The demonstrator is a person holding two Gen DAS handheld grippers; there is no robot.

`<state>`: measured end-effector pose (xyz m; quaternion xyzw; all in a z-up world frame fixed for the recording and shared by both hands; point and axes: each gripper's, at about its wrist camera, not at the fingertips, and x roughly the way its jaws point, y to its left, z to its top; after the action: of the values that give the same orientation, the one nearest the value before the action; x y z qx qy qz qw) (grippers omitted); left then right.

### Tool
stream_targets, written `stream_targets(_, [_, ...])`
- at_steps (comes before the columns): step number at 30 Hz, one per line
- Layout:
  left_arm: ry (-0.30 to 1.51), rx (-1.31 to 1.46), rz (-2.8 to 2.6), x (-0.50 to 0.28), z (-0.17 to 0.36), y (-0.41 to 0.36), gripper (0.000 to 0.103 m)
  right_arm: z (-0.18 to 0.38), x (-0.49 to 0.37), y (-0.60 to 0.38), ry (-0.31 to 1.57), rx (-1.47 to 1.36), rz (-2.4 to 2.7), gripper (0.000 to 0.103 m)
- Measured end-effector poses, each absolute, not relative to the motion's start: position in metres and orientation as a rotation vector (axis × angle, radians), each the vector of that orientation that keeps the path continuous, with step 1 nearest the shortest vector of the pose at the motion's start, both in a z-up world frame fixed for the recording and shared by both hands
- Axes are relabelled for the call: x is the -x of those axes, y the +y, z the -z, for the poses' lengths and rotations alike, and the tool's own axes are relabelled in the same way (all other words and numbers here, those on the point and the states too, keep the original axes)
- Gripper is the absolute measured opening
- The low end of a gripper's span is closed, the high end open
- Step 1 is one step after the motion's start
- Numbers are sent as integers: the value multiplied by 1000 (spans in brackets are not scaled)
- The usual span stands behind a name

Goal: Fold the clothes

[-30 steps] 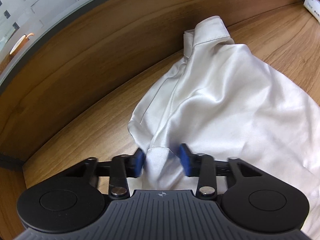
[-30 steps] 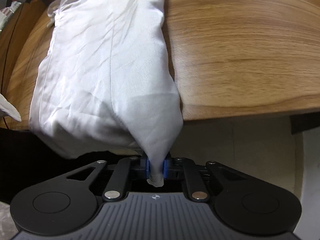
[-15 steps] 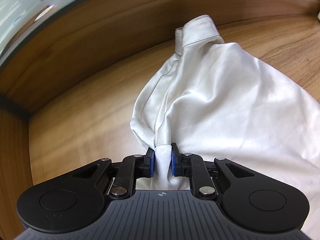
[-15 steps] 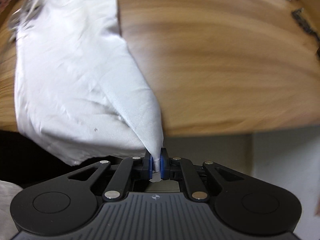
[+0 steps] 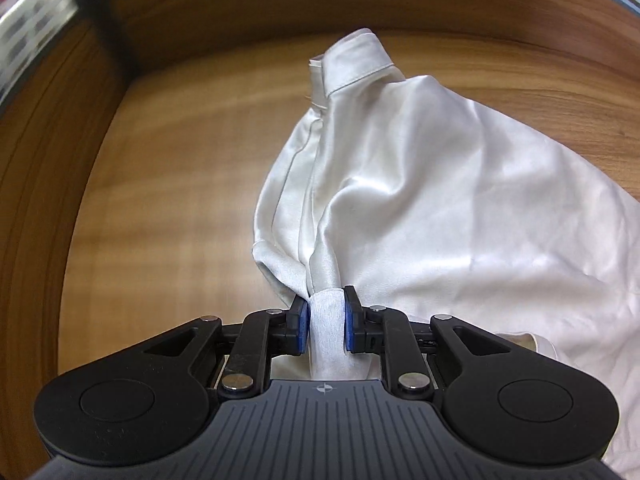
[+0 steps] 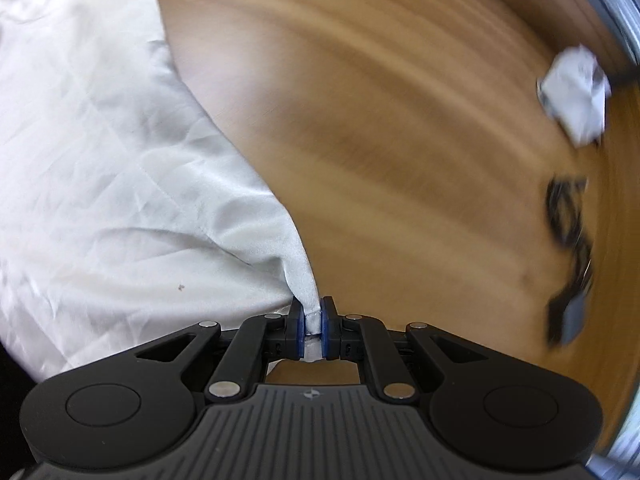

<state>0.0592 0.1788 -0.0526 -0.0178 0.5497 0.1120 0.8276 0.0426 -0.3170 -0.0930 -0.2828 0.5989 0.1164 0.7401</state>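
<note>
Holding the shirt (image 5: 440, 200) on the table (image 5: 168, 200) at two points: my left gripper (image 5: 327, 322) is clamped on a bunched cuff, my right gripper (image 6: 313, 326) on a hem corner. I'd lift both evenly, keeping the cloth taut, and avoid the clutter (image 6: 572, 96) far right.
</note>
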Motion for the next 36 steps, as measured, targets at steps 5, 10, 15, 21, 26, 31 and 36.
stream_targets(5, [1190, 115, -321, -33, 53, 156, 23, 90, -104, -326, 1265, 754, -321, 8])
stream_targets(10, [1207, 193, -393, -19, 47, 131, 25, 86, -161, -328, 1200, 858, -375, 8])
stream_targets(15, [1203, 238, -446, -2, 51, 113, 27, 86, -209, -318, 1144, 942, -409, 8])
stream_targets(21, [1191, 331, -514, 10, 39, 114, 36, 80, -224, -309, 1112, 973, -463, 26])
stream_targets(26, [1143, 378, -556, 19, 25, 131, 41, 59, -210, -303, 1054, 934, -495, 65])
stream_targets(31, [1127, 409, -543, 22, 15, 148, 44, 39, -183, -300, 1045, 867, -546, 77])
stream_targets(36, [1122, 377, -493, 19, 3, 154, 48, 28, -148, -293, 1052, 788, -574, 81])
